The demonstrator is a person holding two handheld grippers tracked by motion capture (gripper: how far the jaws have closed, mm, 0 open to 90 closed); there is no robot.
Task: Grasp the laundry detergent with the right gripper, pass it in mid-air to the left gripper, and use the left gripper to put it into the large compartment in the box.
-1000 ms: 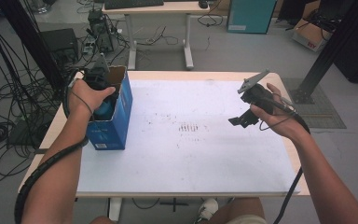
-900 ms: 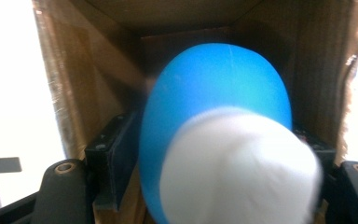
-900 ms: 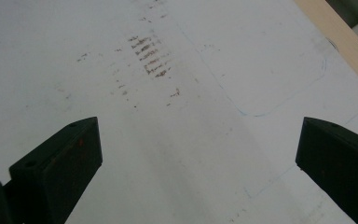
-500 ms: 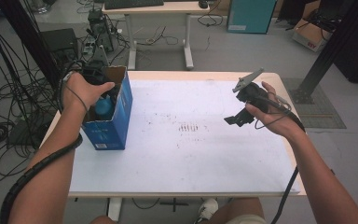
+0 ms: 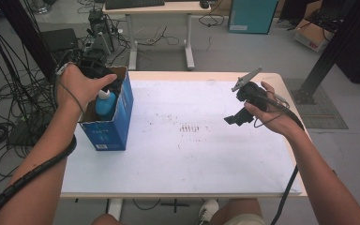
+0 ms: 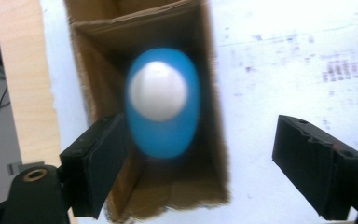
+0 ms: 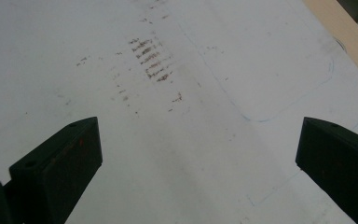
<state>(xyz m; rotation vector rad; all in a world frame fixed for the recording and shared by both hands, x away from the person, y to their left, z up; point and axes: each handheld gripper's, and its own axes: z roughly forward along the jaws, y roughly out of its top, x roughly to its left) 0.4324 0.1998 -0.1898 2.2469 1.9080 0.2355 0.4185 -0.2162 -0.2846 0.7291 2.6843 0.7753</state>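
1. A white table with a pale wooden edge is standing in the middle, bearing a patch of dark smudges.
2. Black cables are lying tangled on the grey floor at the left.
3. A second desk is standing beyond.
4. A teal cabinet is sitting behind it.
5. A cardboard carton is resting far right.

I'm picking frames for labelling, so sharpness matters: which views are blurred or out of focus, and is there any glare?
Left gripper view: the blue bottle in the box is smeared soft and the table marks are fuzzy. Right gripper view: the stained table is sharp and evenly lit. High view: sharp, soft shadows, no strong glare.
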